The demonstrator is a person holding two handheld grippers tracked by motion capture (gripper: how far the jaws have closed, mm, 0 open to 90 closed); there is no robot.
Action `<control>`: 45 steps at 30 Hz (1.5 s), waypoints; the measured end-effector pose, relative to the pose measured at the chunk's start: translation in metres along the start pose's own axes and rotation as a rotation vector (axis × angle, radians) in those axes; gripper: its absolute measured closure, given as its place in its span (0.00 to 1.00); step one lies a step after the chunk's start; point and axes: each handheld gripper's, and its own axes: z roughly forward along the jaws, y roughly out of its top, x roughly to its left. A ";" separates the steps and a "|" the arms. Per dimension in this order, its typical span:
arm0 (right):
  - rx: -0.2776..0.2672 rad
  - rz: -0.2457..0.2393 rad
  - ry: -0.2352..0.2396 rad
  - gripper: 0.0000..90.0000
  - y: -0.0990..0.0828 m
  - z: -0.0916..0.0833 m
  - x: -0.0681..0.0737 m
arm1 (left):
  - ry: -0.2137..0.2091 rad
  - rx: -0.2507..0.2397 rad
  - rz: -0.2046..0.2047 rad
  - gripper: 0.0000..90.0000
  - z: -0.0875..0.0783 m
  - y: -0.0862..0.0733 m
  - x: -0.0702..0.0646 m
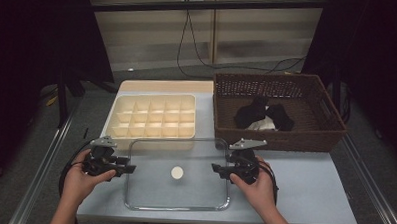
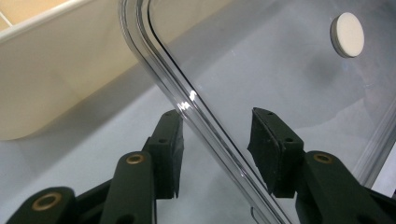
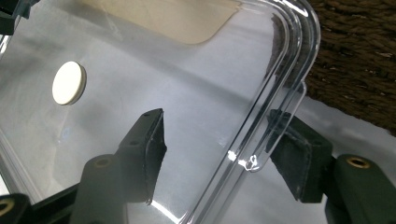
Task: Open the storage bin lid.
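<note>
While the person's two hands are resting at the near edge of the pale grey counter [image 1: 303, 195], each is holding a black two-jaw gripper against a side of the clear, round-cornered plastic lid [image 1: 178, 174]. That lid is lying flat on the counter between them, its far edge just reaching the tray behind it, and a small white round knob [image 1: 177, 172] is sitting at its middle.

The left gripper [image 1: 130, 168] is straddling the lid's left rim: in the left gripper view [image 2: 215, 154] its jaws are standing partly open, one on each side of the raised rim, and neither pad is pressing on the plastic. The right gripper [image 1: 215, 168] is doing likewise at the right rim; in the right gripper view [image 3: 217, 154] its jaws are also standing partly open, with the rim and a small tab lying between them, apart from the pads.

Just beyond the lid, a cream plastic tray divided into square compartments [image 1: 153, 116] is sitting on the counter. To its right, a dark brown woven basket [image 1: 275, 137] is holding black and white cloth pieces [image 1: 264, 117].
</note>
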 end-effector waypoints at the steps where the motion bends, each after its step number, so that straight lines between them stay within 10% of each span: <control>1: -0.001 0.000 -0.002 0.42 0.000 0.000 0.000 | 0.000 0.000 0.000 0.61 0.000 0.000 0.000; 45: 0.031 0.016 0.020 0.38 -0.001 0.007 0.002 | 0.001 0.038 -0.008 0.61 0.002 -0.007 -0.003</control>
